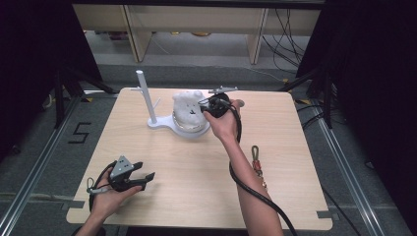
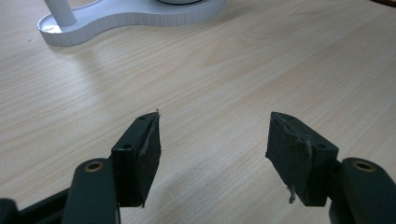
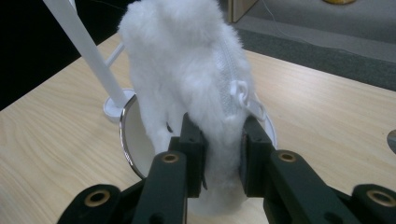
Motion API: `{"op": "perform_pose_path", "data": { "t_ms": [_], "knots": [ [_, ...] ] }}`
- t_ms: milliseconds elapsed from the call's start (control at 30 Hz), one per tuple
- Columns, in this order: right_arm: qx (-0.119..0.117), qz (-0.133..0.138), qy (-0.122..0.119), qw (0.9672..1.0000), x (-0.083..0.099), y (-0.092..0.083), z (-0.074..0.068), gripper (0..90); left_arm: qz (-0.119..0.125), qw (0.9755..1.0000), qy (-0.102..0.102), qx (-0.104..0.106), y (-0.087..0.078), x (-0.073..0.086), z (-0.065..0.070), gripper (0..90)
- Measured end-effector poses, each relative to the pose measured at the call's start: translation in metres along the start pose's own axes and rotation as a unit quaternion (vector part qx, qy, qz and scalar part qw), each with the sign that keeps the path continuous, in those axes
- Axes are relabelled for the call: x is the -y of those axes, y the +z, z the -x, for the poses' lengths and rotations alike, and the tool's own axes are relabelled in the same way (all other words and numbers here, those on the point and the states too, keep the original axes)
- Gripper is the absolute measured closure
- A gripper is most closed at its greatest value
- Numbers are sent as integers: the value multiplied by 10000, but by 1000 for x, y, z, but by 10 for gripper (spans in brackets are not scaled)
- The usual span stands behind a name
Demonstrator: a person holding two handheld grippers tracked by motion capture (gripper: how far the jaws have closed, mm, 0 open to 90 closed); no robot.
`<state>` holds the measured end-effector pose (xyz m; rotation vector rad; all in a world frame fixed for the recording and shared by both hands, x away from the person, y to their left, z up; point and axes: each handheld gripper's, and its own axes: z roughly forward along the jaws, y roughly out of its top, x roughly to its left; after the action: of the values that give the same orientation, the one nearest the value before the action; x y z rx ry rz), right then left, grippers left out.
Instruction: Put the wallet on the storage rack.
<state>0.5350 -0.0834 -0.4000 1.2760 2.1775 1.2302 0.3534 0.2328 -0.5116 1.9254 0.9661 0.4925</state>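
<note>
At the left of the high view, the left gripper (image 1: 147,178) sits low over the near left corner of the table (image 1: 196,167), held in the person's left hand (image 1: 105,196) with the forearm coming in from the bottom edge. It lies nearly level, its tips pointing right across the bare wood. In the left gripper view its jaws stand spread wide with nothing between them — only wood grain below.

Off the table's left edge, on the dark floor, a marking reads "5" (image 1: 79,132).

Farther in stands a white stand (image 1: 152,120): an upright post with short side pegs on a flat base that curves into a round dish. In the right gripper view the dish has a shiny metal rim (image 3: 125,140).

Over that dish is a fluffy white pouch (image 1: 187,105) with a white zipper (image 3: 231,88) running down its side. The right gripper (image 1: 202,107) pinches it low down — the pads press into the fur from both sides. The right arm stretches from the bottom edge up across the table, the right hand (image 1: 223,120) wrapped round the gripper body, tips pointing left toward the post.

Right of that forearm, a red and green clip (image 1: 255,160) lies on the wood, well apart from the pouch.
</note>
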Motion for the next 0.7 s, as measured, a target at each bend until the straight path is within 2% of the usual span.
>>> {"op": "perform_pose_path", "data": {
  "t_ms": [433, 567, 600, 700],
  "knots": [
    [179, -94, -51, 9998, 2, 10, -2, 719, -14, 10000, -7, -19, 0, 0, 0, 345],
    [262, -137, -46, 9996, 1, 10, -3, 664, -4, 10000, 2, 6, 0, 0, 0, 345],
    [322, -70, -39, 9995, 1, 9, -3, 611, -2, 10000, 0, 7, 0, 0, 0, 345],
    [358, 19, -93, 9993, 1, 9, -2, 565, -7, 10000, -7, -24, 0, 0, 1, 343]
  ]
}}
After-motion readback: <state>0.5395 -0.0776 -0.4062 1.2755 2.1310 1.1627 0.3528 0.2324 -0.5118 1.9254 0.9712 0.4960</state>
